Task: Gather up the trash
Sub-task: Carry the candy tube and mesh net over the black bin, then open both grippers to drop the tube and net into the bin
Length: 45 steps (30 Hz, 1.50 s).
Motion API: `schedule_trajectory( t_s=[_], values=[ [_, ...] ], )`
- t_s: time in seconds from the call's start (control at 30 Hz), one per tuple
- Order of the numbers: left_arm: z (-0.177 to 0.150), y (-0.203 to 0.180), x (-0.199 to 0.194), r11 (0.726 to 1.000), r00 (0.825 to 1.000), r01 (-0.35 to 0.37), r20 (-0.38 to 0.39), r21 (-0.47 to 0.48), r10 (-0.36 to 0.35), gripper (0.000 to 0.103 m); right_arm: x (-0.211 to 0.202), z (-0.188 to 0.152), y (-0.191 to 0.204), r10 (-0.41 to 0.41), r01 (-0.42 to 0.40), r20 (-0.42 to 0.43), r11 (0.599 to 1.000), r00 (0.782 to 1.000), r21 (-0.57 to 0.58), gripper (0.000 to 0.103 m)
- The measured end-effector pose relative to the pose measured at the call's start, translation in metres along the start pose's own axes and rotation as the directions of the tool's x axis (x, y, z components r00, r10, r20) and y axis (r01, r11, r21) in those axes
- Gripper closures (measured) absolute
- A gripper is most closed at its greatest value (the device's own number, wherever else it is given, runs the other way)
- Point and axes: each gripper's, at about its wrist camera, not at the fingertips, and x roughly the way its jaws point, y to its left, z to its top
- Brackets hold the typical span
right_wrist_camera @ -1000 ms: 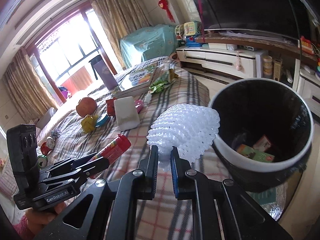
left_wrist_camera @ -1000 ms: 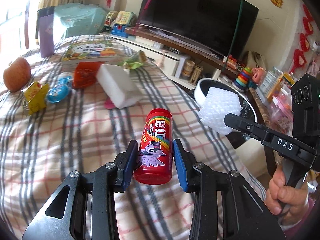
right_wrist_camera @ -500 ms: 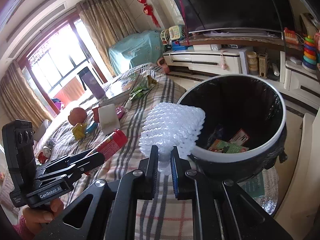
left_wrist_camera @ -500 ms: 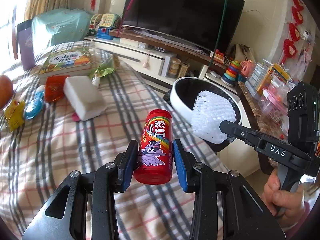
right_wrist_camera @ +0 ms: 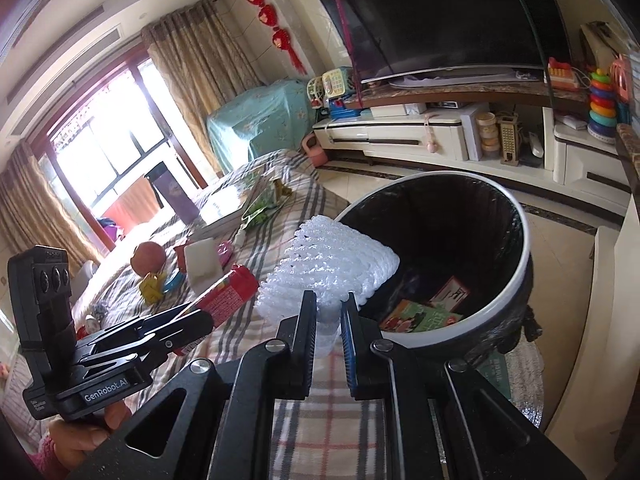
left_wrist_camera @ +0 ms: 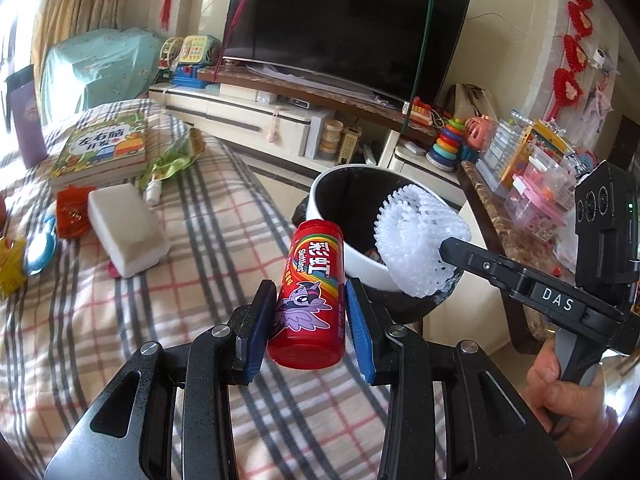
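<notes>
My left gripper [left_wrist_camera: 310, 298] is shut on a red Skittles can [left_wrist_camera: 310, 292], held upright above the plaid bed just left of the bin; the can also shows in the right wrist view [right_wrist_camera: 230, 294]. My right gripper [right_wrist_camera: 328, 300] is shut on a white foam fruit net [right_wrist_camera: 332, 268], held over the near rim of the bin. The net also shows in the left wrist view [left_wrist_camera: 420, 240]. The trash bin [right_wrist_camera: 516, 280] is white-rimmed with a black liner and stands at the bed's edge, with some packaging [right_wrist_camera: 424, 312] inside.
On the bed [left_wrist_camera: 200, 220] lie a white foam block [left_wrist_camera: 124, 232], a children's book [left_wrist_camera: 102, 152], a green wrapper [left_wrist_camera: 176, 156], a red wrapper [left_wrist_camera: 72, 212] and small toys. A TV cabinet [right_wrist_camera: 440, 140] and toy shelves stand beyond the bin.
Both grippers have moved right toward the bin with their loads. The foam net now hangs over the bin's rim, and the can is close beside the bin.
</notes>
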Motion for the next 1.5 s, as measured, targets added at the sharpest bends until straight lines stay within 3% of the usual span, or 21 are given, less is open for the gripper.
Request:
schedule_trajectory(
  t_s=[0.43, 0.93, 1.5],
  values=[
    [0.015, -0.020, 0.022, 0.999, 1.000, 0.021, -0.017, 0.039, -0.020, 0.069, -0.003, 0.012, -0.029, -0.035, 0.034, 0.028, 0.998, 0.999, 0.054, 0.091],
    [0.038, -0.040, 0.051, 0.996, 0.999, 0.035, -0.033, 0.079, -0.033, 0.069, 0.016, 0.021, -0.058, -0.059, 0.060, -0.017, 0.994, 0.998, 0.095, 0.091],
    [0.051, -0.048, 0.079, 0.994, 0.997, 0.033, -0.067, 0.103, -0.027, 0.069, 0.028, 0.031, -0.064, -0.067, 0.071, -0.052, 0.995, 0.996, 0.071, 0.090]
  ],
)
